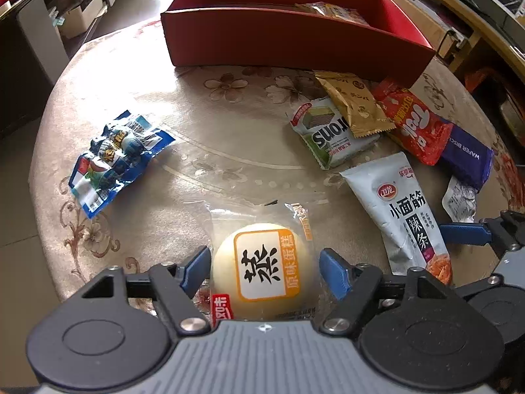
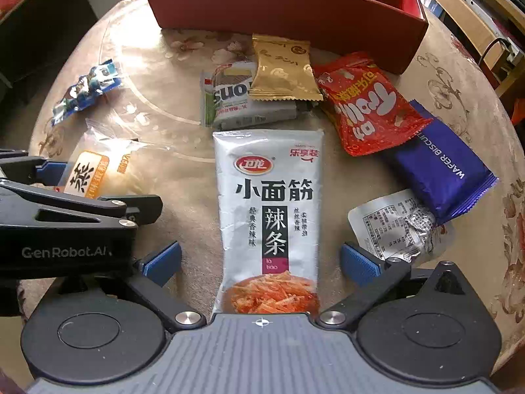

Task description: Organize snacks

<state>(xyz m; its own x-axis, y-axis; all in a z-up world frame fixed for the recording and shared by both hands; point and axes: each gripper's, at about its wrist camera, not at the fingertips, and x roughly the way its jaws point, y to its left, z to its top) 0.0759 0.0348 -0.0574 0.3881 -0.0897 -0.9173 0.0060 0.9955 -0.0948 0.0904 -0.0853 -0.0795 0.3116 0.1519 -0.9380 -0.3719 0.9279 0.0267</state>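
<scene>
Left tool gaped astride steamed cake; right tool gaped astride latiao pack. Best to centre each, then squeeze gently.

— Readable on the white pouch?
— "卫龙", "小面筋", "辣条", "là tiáo" below.
— On the clear-wrapped steamed cake?
— "蒸" in large black, "原味蛋糕" along the orange border.
— Red packet?
— "Trolli" in white, printed upside down.
— Purple wrapper?
— "WAFER BISCUIT", end of the word cut off.
— Green-and-white pack?
— Only "ons" legible, inverted.
— Anything on the hardware?
— "GenRobot.AI" on the black body of the left gripper.
— Silver sachet?
— Fine print, too small to read.
</scene>
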